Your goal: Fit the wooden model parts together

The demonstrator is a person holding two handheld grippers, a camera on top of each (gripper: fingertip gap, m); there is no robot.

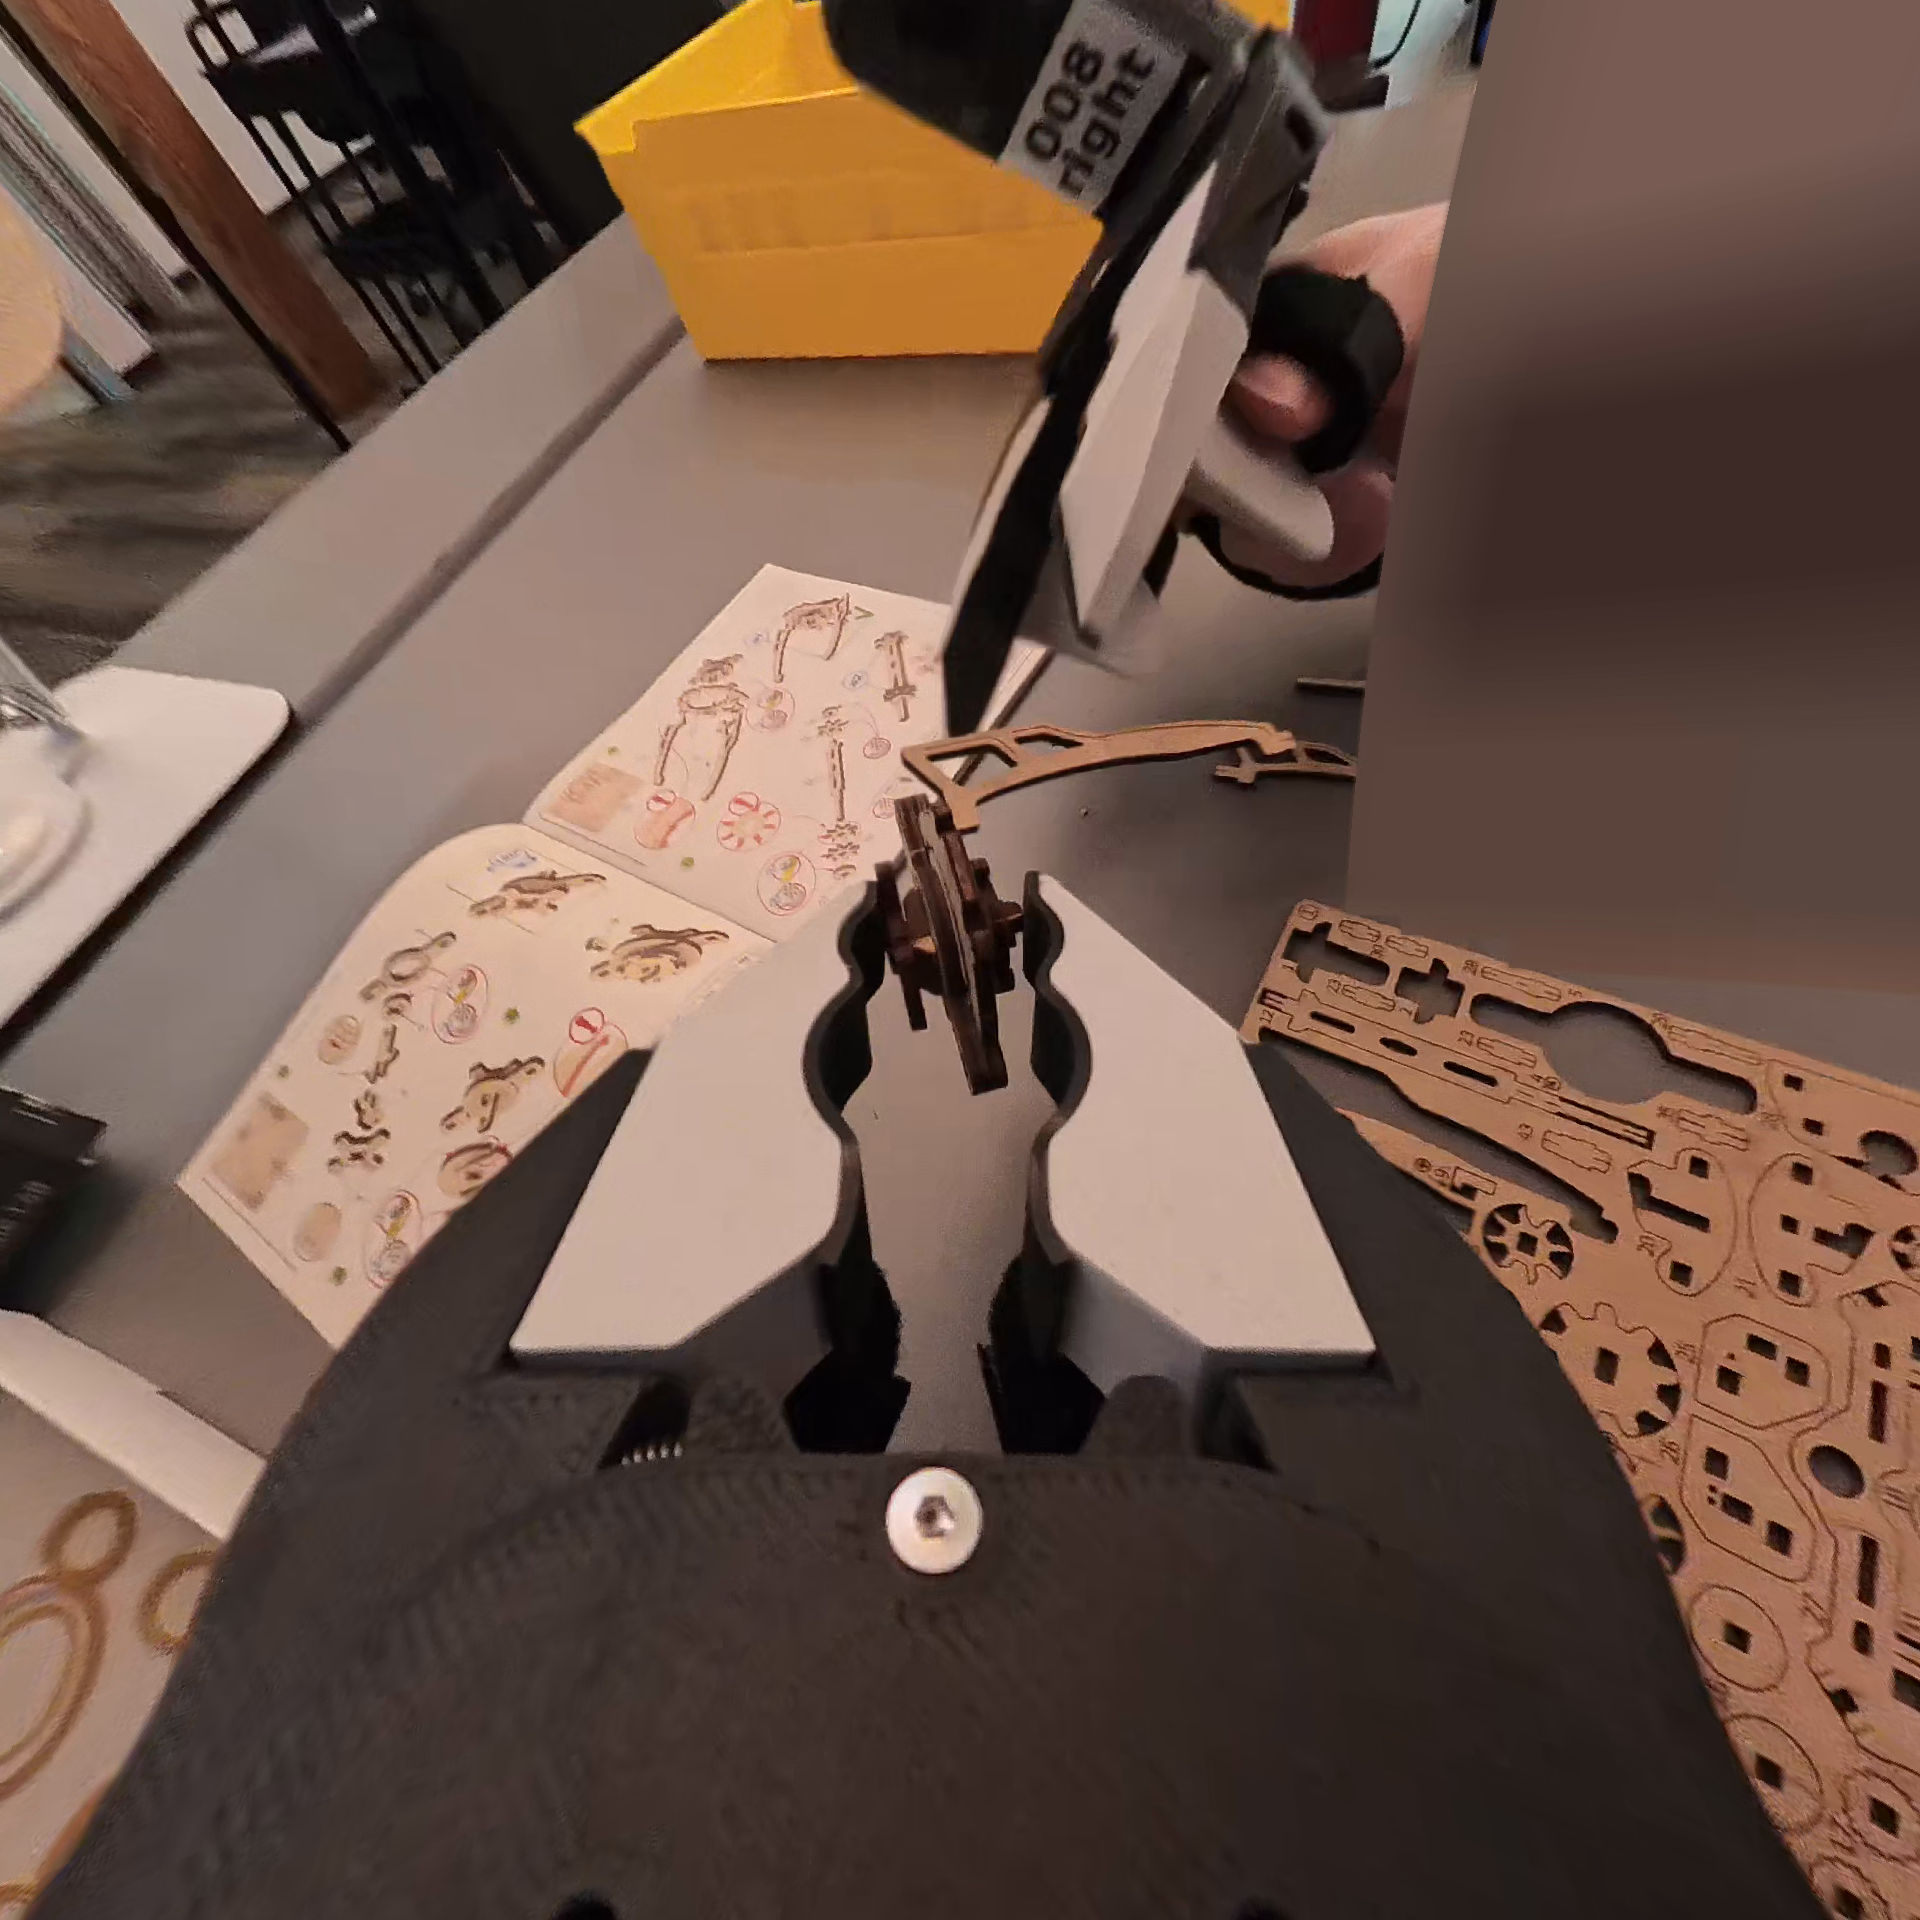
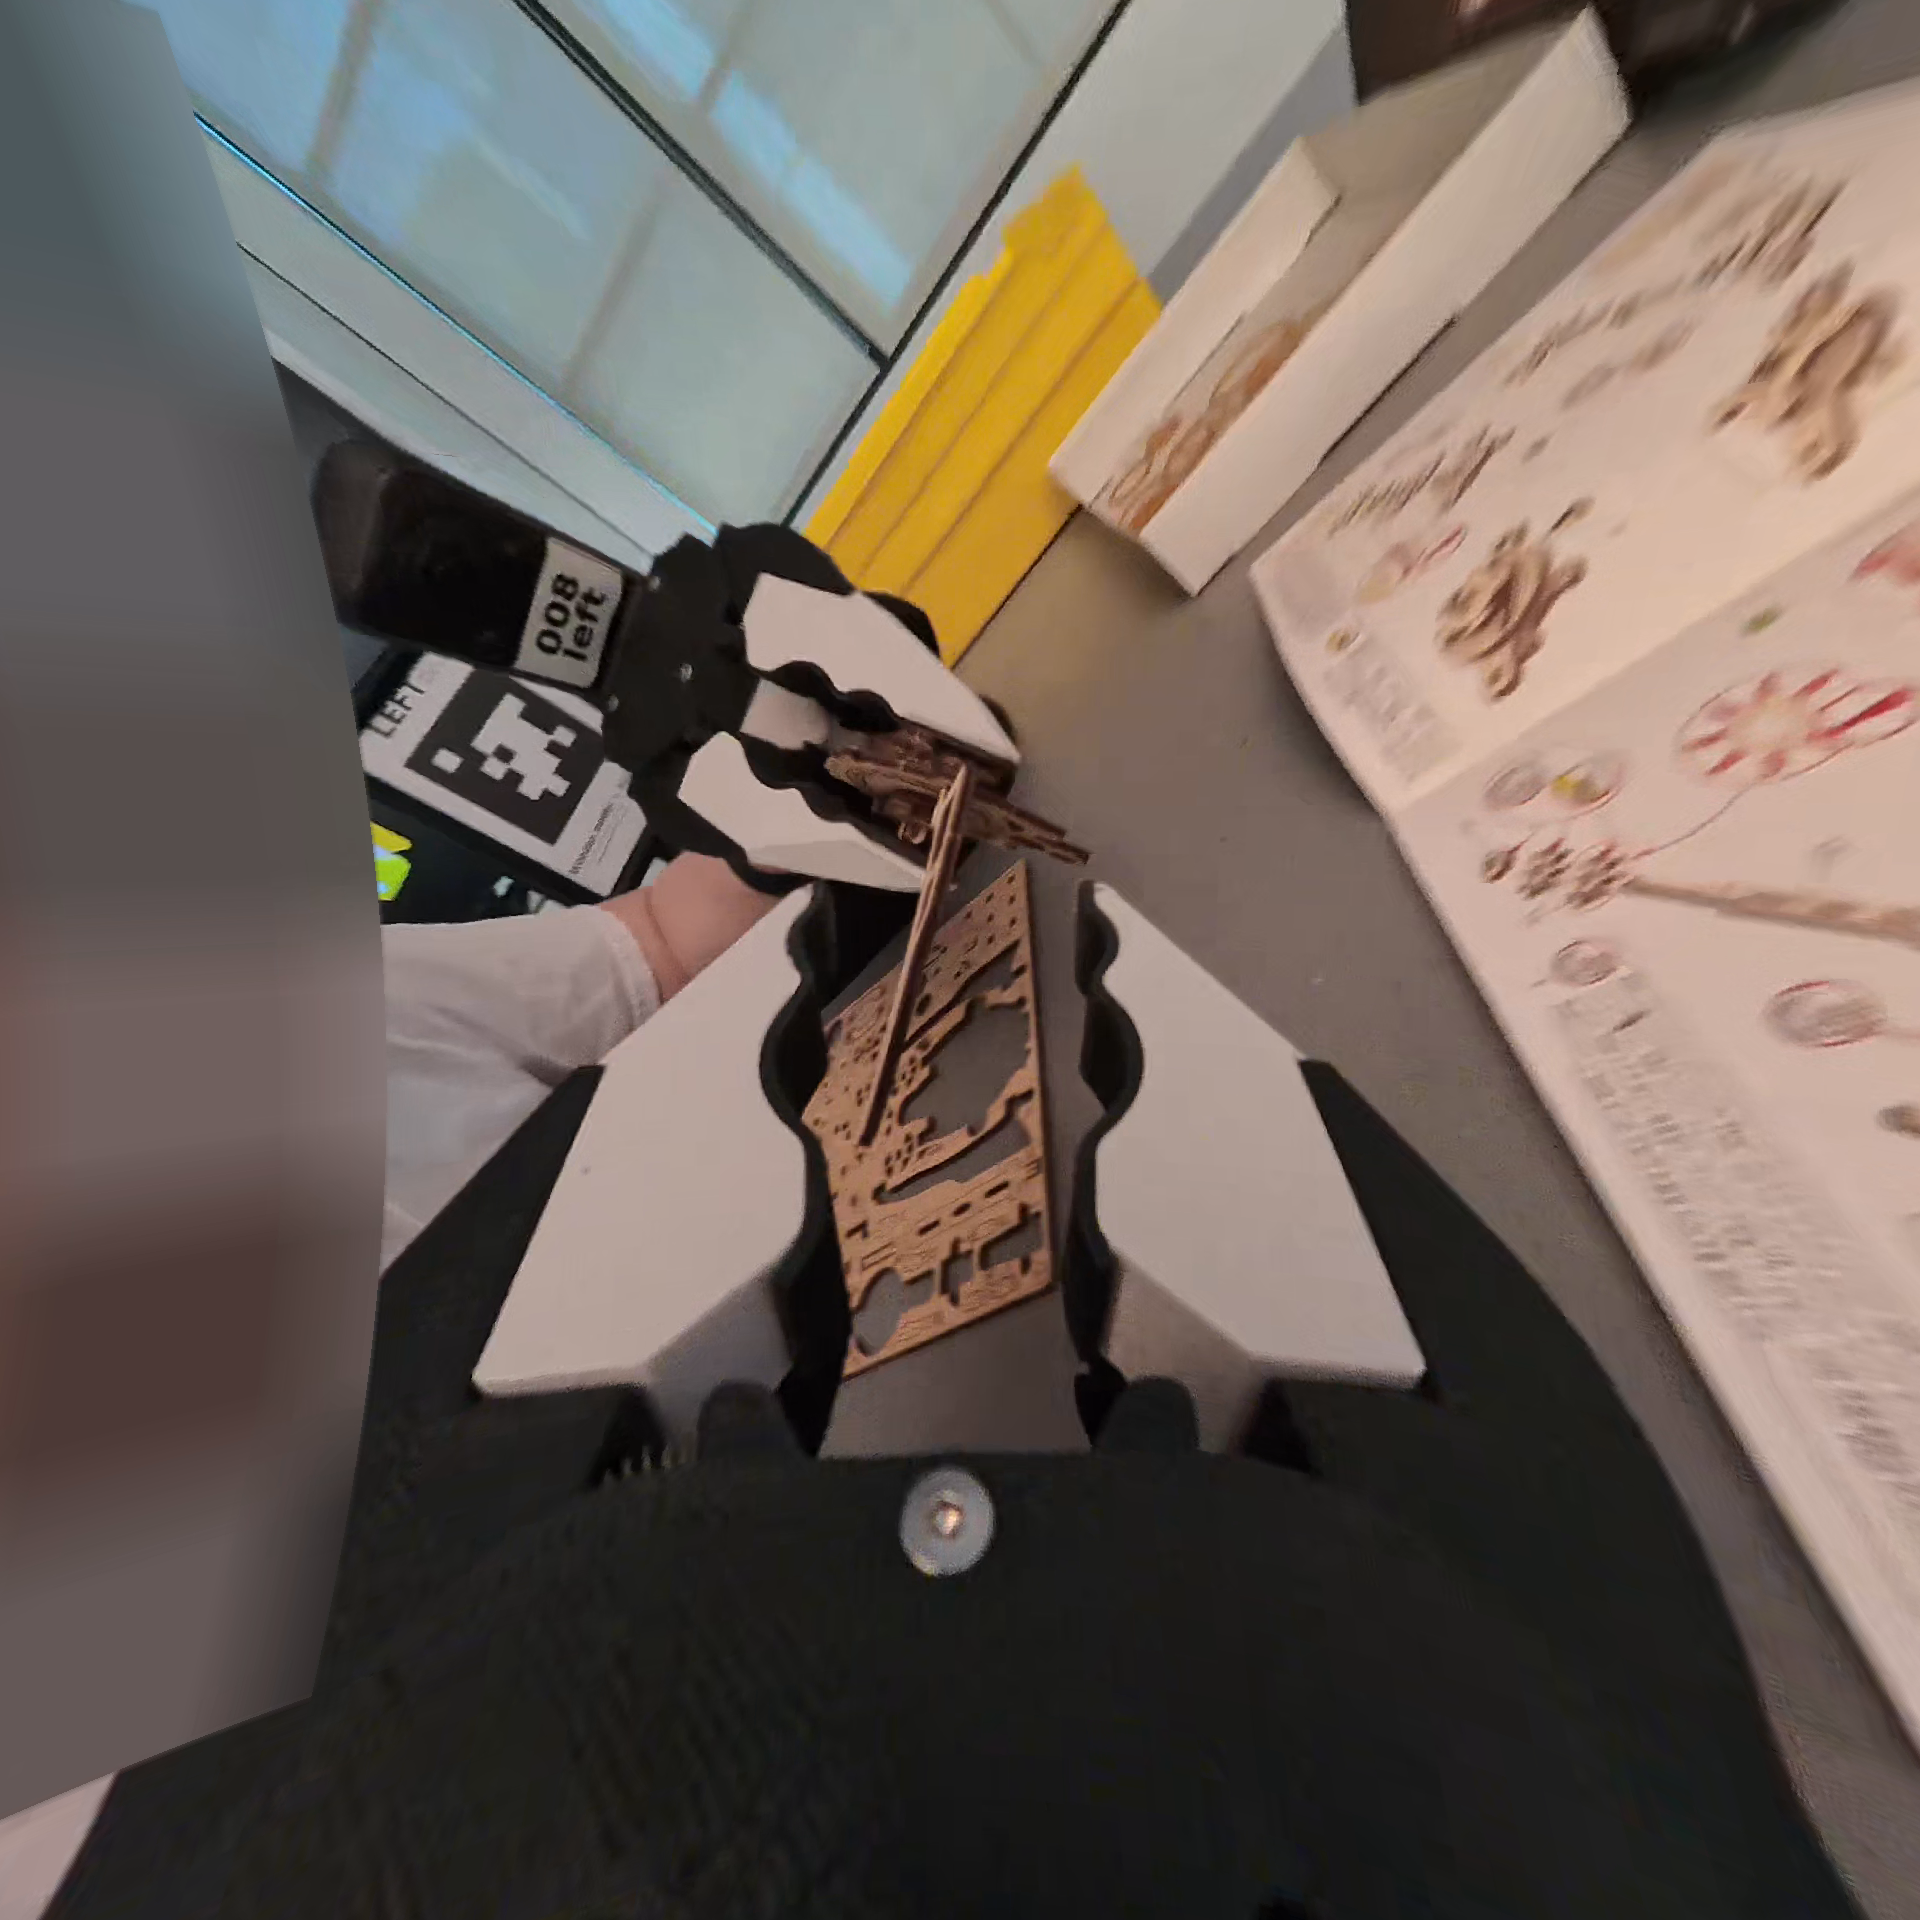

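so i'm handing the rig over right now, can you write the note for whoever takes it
Left tongs: shut on the small dark wooden assembly, held up off the grey table.
Right tongs: open and empty, above the punched wooden sheet, close to the left tongs.
Loose long curved wooden piece lies on the table past the assembly; instruction booklet is open to its left.
Done: a few parts already joined into the assembly.
Left: probably pick up the next piece and fit it on; which piece, I cannot tell.
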